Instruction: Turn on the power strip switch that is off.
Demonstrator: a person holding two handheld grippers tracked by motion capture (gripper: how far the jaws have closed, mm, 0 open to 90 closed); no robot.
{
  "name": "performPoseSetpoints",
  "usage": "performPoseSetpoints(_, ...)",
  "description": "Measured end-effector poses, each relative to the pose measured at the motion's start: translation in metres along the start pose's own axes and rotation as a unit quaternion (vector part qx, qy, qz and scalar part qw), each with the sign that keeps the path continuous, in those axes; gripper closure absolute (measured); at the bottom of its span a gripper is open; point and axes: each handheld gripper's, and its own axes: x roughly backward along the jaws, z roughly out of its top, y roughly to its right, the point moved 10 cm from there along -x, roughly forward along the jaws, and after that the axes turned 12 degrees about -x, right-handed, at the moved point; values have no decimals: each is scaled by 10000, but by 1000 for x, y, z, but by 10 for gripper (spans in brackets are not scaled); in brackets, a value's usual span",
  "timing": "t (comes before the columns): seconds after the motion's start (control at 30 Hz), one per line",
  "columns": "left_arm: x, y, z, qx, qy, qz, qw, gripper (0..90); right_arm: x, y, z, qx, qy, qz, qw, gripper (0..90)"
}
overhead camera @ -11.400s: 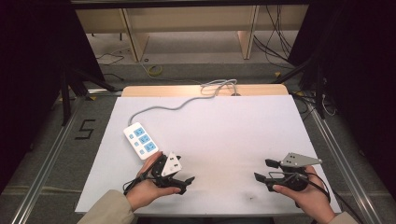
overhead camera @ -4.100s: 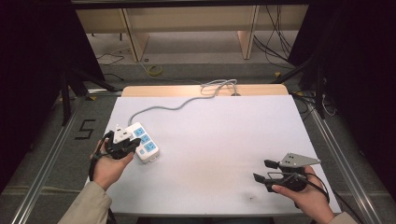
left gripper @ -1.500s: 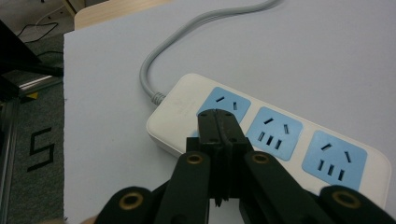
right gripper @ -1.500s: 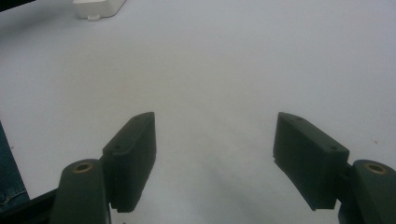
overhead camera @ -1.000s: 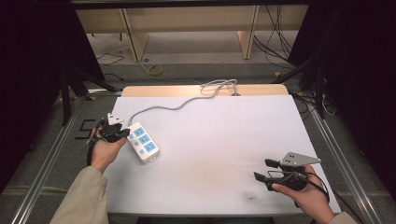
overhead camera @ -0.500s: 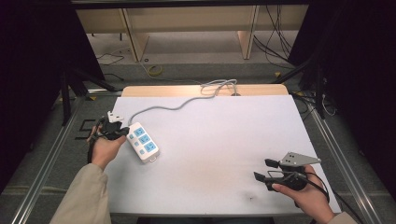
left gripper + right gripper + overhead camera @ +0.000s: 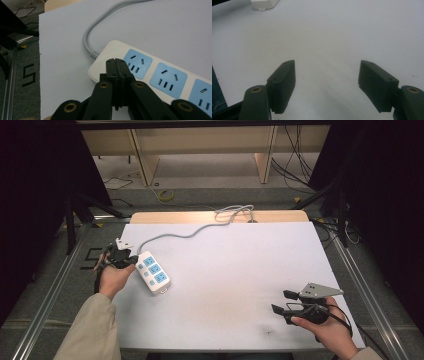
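At power strip's (image 7: 150, 72) end, left gripper (image 7: 116, 61) closed

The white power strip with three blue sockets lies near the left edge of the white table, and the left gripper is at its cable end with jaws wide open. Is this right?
Not quite. The left gripper has its jaws shut tight together, with nothing between them; the left gripper view shows this. The rest holds: the white power strip with three blue sockets lies near the left edge of the white table, and that gripper is at its cable end.
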Motion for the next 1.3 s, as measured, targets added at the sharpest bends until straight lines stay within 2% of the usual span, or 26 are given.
performPoseSetpoints(0.67,-11,2,-3,24,-164,-97,9998,899,0,0,-1,22,-17,5,10000,306)
performPoseSetpoints(0.97,-14,7,-4,-88,-257,-159,9995,899,0,0,-1,21,-20,10,10000,305)
performPoseSetpoints(1.3,-17,10,-6,-85,-340,-227,9991,899,0,0,-1,18,-26,13,10000,305)
